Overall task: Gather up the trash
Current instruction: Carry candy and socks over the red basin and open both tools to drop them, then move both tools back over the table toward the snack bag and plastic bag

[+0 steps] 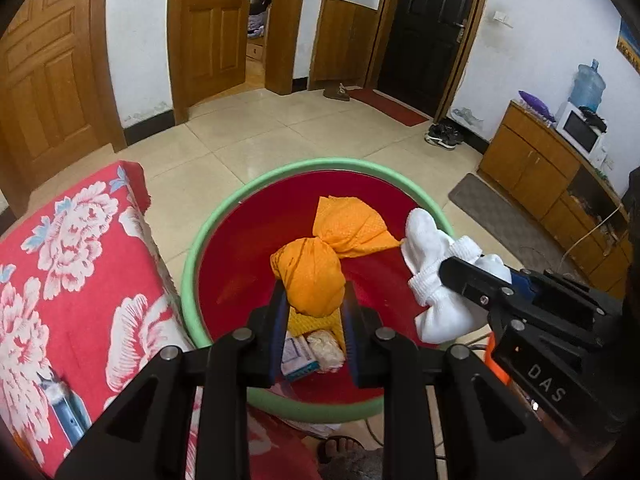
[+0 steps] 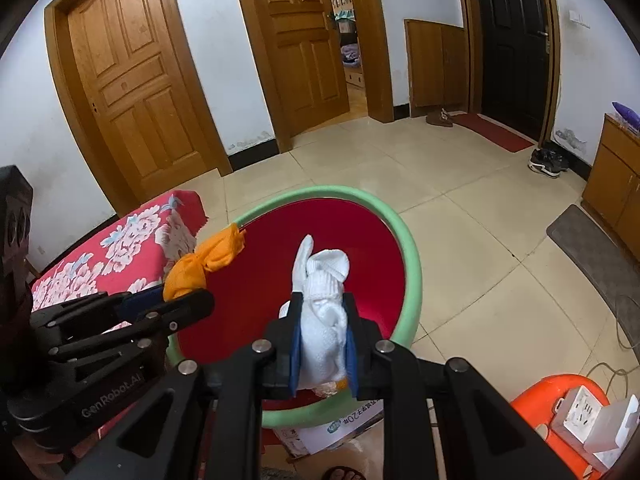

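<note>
- The left gripper [image 1: 314, 300] clamps a knotted orange cloth bundle [image 1: 310, 276], long axis pointing away along the fingers, directly above the red basin [image 1: 240, 256] with its green rim.
- The right gripper [image 2: 322, 340] is closed on a balled white sock [image 2: 322, 312], also over the basin.
- Both loads hang above the opening; the likely drop is straight down, neither hand nearer.
- Paper scraps [image 1: 310, 354] lie inside.
</note>
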`<state>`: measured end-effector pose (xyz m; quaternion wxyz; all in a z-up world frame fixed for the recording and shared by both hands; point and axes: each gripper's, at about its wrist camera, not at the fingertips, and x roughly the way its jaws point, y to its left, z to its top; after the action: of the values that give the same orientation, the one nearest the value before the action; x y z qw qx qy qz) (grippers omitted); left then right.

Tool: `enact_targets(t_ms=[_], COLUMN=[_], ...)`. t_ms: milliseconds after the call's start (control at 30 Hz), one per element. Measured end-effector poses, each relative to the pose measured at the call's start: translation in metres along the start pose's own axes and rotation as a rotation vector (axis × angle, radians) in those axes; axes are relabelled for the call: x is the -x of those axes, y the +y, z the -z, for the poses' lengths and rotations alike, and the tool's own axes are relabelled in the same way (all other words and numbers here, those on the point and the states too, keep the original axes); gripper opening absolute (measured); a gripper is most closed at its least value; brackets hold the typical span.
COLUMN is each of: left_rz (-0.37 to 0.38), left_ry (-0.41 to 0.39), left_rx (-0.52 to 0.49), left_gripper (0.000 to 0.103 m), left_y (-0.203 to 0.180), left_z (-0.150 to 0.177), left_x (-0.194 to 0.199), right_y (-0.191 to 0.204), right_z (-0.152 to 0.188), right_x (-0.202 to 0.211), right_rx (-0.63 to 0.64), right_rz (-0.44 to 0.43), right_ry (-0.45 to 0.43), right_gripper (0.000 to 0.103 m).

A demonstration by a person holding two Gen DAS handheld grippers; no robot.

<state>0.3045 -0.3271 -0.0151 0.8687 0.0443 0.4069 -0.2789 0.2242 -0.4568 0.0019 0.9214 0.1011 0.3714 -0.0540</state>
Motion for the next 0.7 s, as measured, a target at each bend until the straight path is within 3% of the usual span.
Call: enact_targets(t_ms=[133, 167, 233, 300, 367, 700], left_rz=[-0.012, -0.025, -0.056, -0.044, -0.032, -0.032], left_ry=[-0.002, -0.005, -0.012, -0.009, -0.003, -0.005], left_rx=[-0.009, -0.008, -0.001, 0.026, 0.038, 0.025], left_gripper=[0.034, 0.035, 0.045, 0.052, 0.058, 0.058], left_y=[-0.001, -0.003, -0.001, 0.005, 0.010, 0.008], left_z=[-0.002, -0.003, -0.005, -0.005, -0.005, 0.002], left_x=[-0.003, -0.004, -0.007, -0.007, -0.007, 0.009], right_y=[-0.001, 0.001, 0.003, -0.001, -0.009, -0.016], right_z=[0.001, 0.001, -0.001, -0.002, -0.003, 0.000], right_x=[-0.006, -0.005, -0.003, -0.001, -0.002, 0.012], right_rx=[-0.011, 0.004, 0.026, 0.021, -0.012, -0.043], right_rz=[-0.002, 0.001, 0.041, 0.069, 0.040, 0.023], right_ry=[-0.008, -0.019, -0.044, -0.063, -0.053, -0.036], right_gripper=[0.028, 0.043, 0.058, 0.068, 0.070, 0.070])
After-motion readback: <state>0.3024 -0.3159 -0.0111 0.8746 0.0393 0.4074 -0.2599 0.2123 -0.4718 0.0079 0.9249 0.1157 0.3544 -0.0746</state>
